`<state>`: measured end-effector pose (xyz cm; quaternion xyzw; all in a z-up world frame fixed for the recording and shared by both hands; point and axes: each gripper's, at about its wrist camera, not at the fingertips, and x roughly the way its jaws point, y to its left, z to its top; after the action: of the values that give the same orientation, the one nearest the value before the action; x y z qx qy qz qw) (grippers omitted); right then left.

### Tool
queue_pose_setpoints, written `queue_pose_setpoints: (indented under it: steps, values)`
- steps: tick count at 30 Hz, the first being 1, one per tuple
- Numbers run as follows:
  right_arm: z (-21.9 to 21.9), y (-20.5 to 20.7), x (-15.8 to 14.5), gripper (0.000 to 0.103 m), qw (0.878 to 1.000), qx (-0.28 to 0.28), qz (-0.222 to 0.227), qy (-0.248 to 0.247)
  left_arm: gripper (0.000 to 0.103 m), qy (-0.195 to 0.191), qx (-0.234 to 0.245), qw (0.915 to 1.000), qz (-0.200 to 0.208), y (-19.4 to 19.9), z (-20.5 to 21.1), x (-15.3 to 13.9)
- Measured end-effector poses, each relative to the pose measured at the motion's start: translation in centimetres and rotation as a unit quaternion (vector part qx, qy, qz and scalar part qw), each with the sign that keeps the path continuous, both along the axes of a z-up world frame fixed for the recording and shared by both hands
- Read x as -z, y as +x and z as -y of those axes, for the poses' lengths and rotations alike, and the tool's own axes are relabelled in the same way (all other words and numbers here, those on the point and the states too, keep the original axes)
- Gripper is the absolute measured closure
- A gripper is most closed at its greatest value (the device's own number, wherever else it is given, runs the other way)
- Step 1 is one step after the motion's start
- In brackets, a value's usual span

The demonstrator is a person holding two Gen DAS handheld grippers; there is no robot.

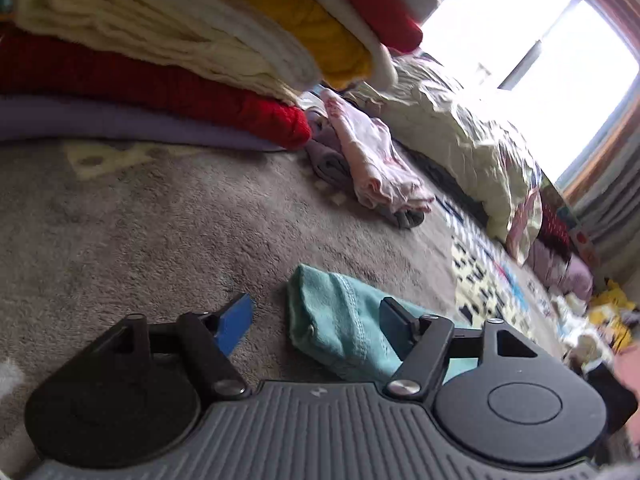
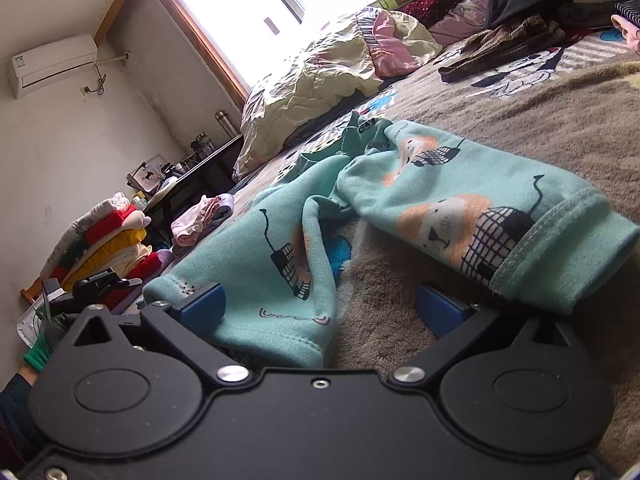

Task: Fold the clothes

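Trousers (image 2: 400,200) btwn open right gripper (image 2: 320,312) fingers — flat.

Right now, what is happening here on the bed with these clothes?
A person is folding laundry with two handheld grippers. The teal printed garment lies crumpled on the brown blanket. Both the left gripper and the right gripper are open at its near edge, gripping nothing yet. A stack of folded sweaters and a small pink folded pile already sit off to the side.
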<state>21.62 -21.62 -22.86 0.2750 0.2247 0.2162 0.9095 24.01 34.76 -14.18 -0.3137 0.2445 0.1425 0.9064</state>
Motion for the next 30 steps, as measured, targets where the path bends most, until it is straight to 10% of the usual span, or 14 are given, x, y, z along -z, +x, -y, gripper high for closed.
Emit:
queue_pose_setpoints:
  steps: [2,5,10,14,18,30]
  values:
    - [0.1,-0.1,0.0,0.001,1.000,0.003,0.001,0.006,0.096,0.024,0.010,0.9997,0.000,0.2,0.8,-0.2]
    - [0.7,-0.6,-0.4,0.001,0.999,0.015,-0.014,0.034,0.100,0.104,0.005,0.9944,0.015,-0.3,1.8,-1.7]
    - [3.5,-3.1,-2.0,0.001,0.990,0.083,-0.026,0.115,0.094,0.159,0.019,0.9850,-0.063,0.2,1.8,-0.6]
    - [5.9,-5.8,-4.0,0.001,0.979,0.187,-0.013,0.085,0.063,0.202,0.007,0.9786,-0.041,-1.6,3.1,-2.3]
    - [8.4,-6.0,-3.6,0.010,0.960,0.268,-0.053,0.054,0.053,0.223,0.022,0.9742,-0.026,-2.3,4.5,-2.7]
    - [8.7,-3.7,-0.7,0.035,0.972,0.224,-0.069,0.005,0.053,0.220,0.041,0.9740,-0.035,1.6,8.2,-1.9]
